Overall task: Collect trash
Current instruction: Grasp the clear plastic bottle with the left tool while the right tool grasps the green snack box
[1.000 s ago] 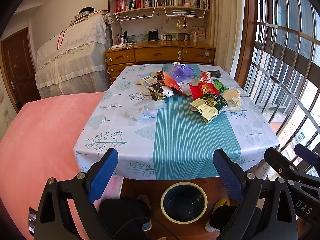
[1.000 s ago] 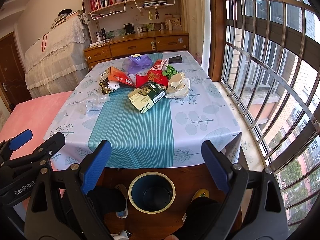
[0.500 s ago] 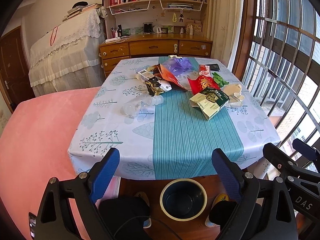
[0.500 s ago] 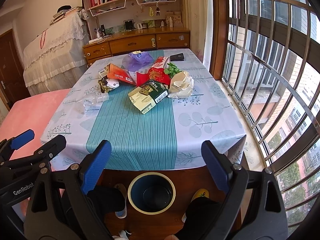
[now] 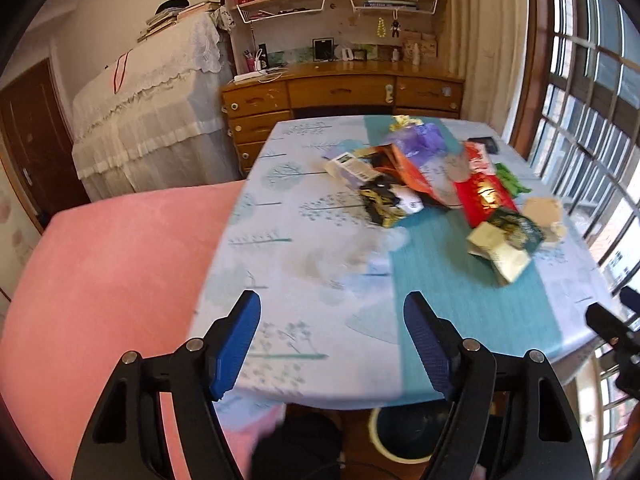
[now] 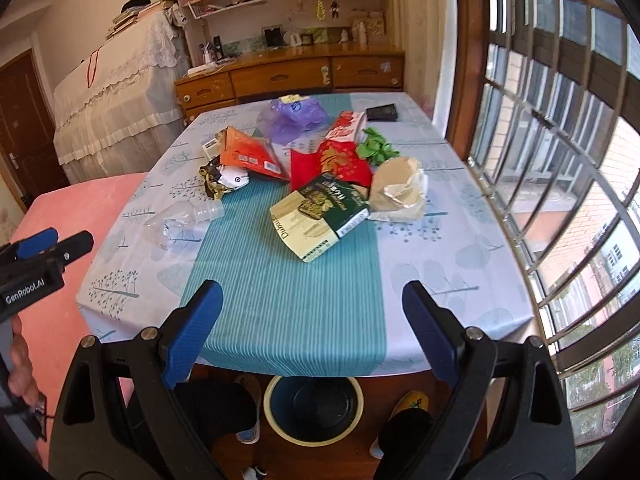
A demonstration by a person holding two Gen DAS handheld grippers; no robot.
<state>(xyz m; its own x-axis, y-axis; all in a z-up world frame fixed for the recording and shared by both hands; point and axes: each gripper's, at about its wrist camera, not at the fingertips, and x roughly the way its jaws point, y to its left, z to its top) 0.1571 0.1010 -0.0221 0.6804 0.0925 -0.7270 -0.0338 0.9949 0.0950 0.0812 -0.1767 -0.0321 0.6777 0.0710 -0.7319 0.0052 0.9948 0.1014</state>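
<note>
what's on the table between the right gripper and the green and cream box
Nothing: in the right wrist view only bare teal striped cloth lies between the right gripper and the green and cream cardboard box.

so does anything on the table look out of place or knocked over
Yes. A clear plastic bottle lies on its side, crumpled, left of the teal stripe. Wrappers, a purple bag and a green-and-cream box sit in a loose heap mid-table.
</note>
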